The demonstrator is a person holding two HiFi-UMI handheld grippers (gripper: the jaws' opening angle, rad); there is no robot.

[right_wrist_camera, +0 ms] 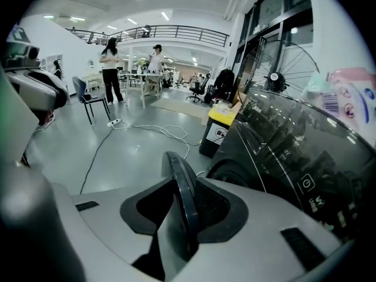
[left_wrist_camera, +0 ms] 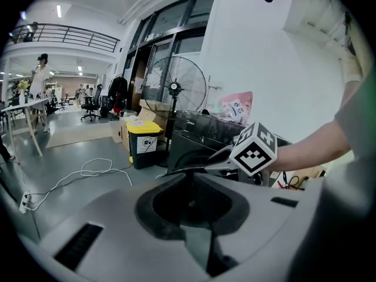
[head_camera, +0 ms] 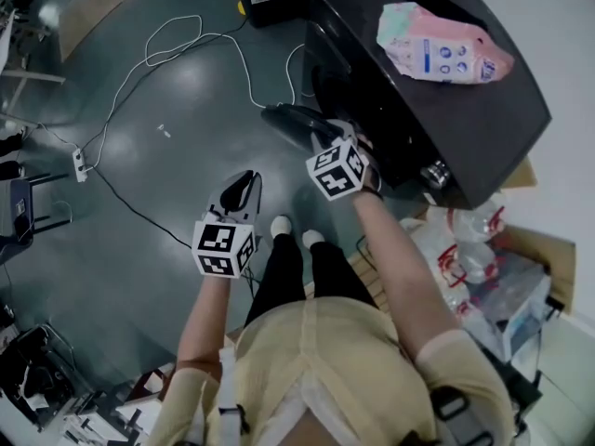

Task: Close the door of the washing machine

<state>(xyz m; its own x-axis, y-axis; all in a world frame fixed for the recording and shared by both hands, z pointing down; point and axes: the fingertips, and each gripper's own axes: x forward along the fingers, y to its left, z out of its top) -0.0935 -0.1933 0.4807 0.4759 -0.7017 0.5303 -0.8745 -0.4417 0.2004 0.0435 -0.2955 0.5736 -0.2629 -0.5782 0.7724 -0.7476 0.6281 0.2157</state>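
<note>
The washing machine [head_camera: 446, 119] stands dark and boxy at the upper right of the head view; its door [head_camera: 290, 119] is swung open, standing out from the front over the grey floor [head_camera: 186, 137] – not closed. The right tool [right_wrist_camera: 181, 187] pinches the door; in the right gripper view the dark rounded rim runs edge-on up through the gap between the two jaws, and both sides sit against it. The person's right arm reaches forward to it, the marker cube just behind the grip.

The left tool [left_wrist_camera: 189, 175] hangs over the floor, apart from the machine and lower left of the door in the head view; its jaws look pressed together at the tips, with nothing between them.

On top of the machine lies a pink and green packet [head_camera: 442, 45]; just beyond the machine's far corner stands a yellow bin [right_wrist_camera: 220, 128]. A white cable [head_camera: 158, 49] loops across the floor to a power strip [head_camera: 81, 163]. A tall fan [left_wrist_camera: 174, 87] stands behind the machine in the left gripper view – by the dark-framed windows. Plastic bags and cardboard [head_camera: 483, 249] crowd the floor to the person's right; two people [right_wrist_camera: 110, 69] stand far off in the hall.
</note>
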